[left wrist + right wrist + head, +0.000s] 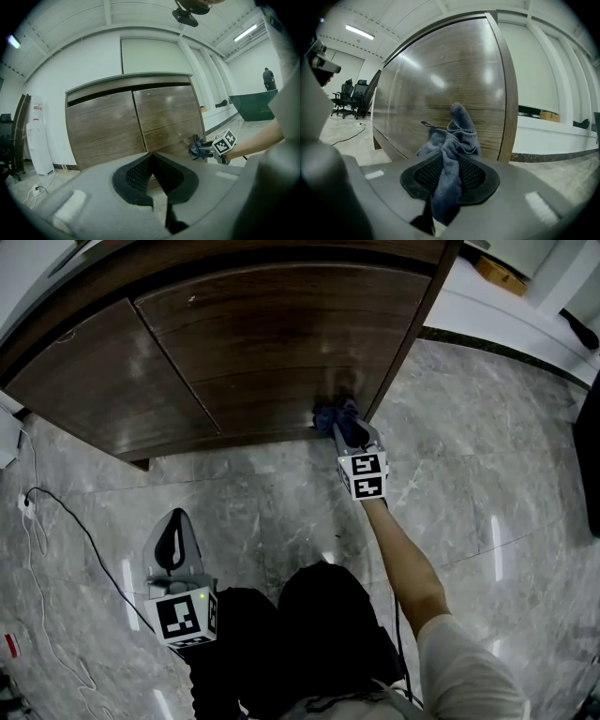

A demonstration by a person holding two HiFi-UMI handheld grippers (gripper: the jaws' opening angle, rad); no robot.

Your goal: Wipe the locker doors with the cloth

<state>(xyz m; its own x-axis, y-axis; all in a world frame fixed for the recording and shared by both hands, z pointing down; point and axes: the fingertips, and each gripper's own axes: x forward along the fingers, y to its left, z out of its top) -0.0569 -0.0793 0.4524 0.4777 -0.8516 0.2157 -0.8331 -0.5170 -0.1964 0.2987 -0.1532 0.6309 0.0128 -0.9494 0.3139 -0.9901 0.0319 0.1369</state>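
Note:
The locker has two dark brown wooden doors, the left door (103, 381) and the right door (281, 343). My right gripper (354, 435) is shut on a blue cloth (333, 415) and holds it against the lower right corner of the right door, near the floor. In the right gripper view the cloth (457, 131) bunches up from between the jaws of the right gripper (450, 157) and touches the door (440, 75). My left gripper (174, 526) hangs low over the floor, well back from the doors. Seen in its own view, the left gripper (151, 157) is shut and holds nothing.
The floor is grey marble tile (281, 512). A black cable (66, 512) trails over it at the left. A white ledge (506, 320) runs past the locker's right side. A white appliance (40, 140) stands left of the locker. Office chairs (347, 96) stand far off.

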